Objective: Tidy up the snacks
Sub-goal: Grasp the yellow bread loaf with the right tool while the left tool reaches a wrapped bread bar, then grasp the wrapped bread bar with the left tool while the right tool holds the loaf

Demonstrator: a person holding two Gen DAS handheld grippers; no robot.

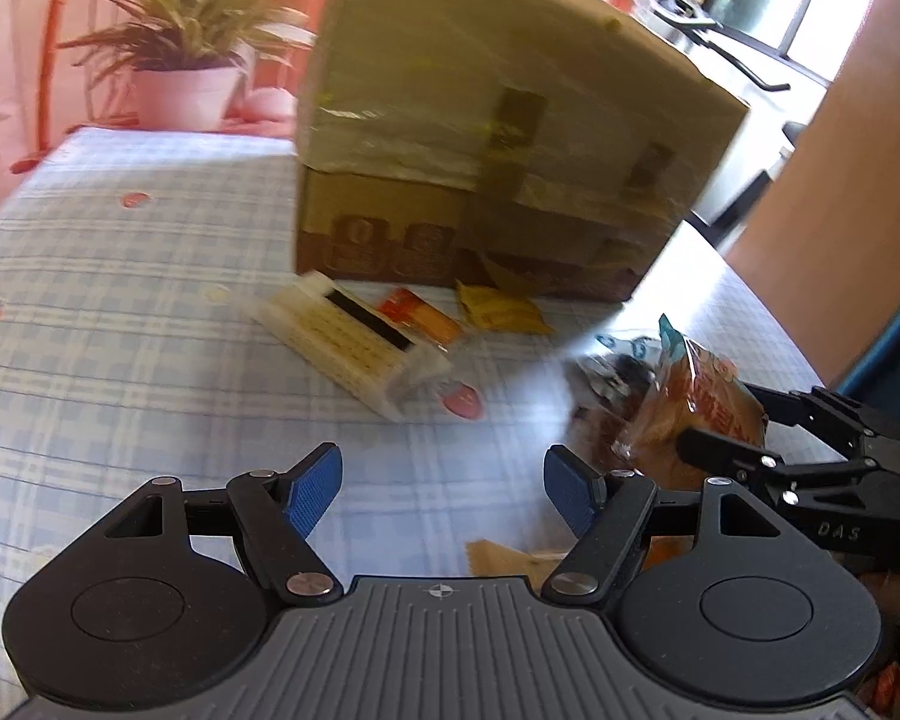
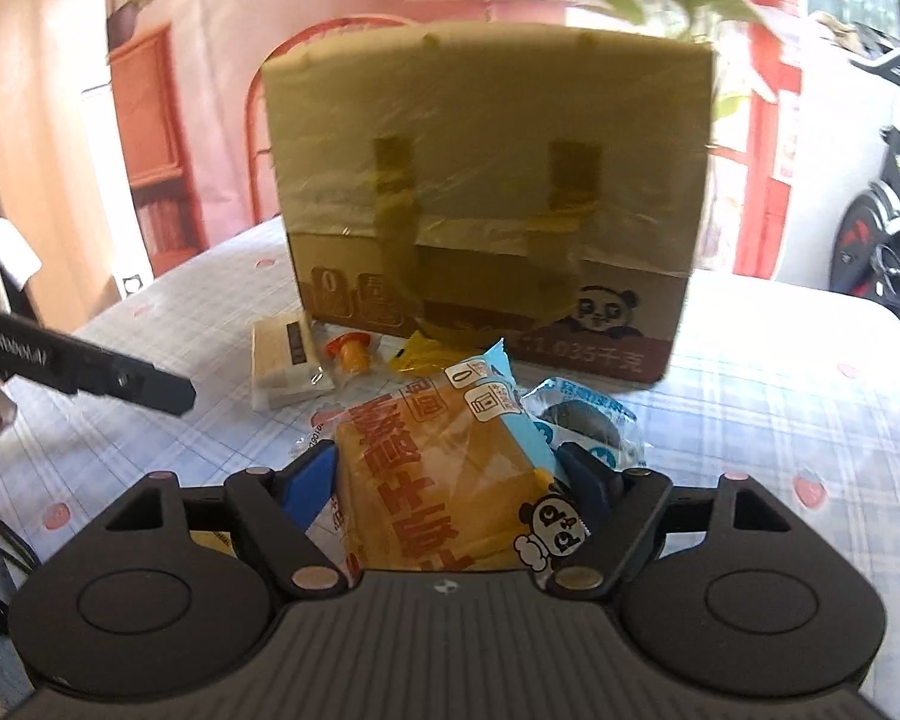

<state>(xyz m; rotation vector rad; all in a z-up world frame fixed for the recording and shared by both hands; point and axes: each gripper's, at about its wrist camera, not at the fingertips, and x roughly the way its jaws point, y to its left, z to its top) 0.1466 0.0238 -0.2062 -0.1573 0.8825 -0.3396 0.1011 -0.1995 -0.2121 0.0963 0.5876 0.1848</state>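
Note:
A tall cardboard box [image 1: 486,138] wrapped in clear tape stands on the checked tablecloth; it also shows in the right wrist view [image 2: 486,180]. My right gripper [image 2: 456,480] is shut on a wrapped orange bread packet [image 2: 444,480], held above the table; the gripper [image 1: 744,438] and packet [image 1: 690,402] show in the left wrist view too. My left gripper [image 1: 444,486] is open and empty over the cloth. In front of the box lie a white wafer pack [image 1: 354,348], a small orange snack [image 1: 420,312] and a yellow sachet [image 1: 498,306].
A dark chocolate pastry in a blue wrapper [image 2: 594,426] lies just right of the held packet. A potted plant [image 1: 180,60] stands at the table's far left corner. A tan packet [image 1: 510,558] lies under my left gripper.

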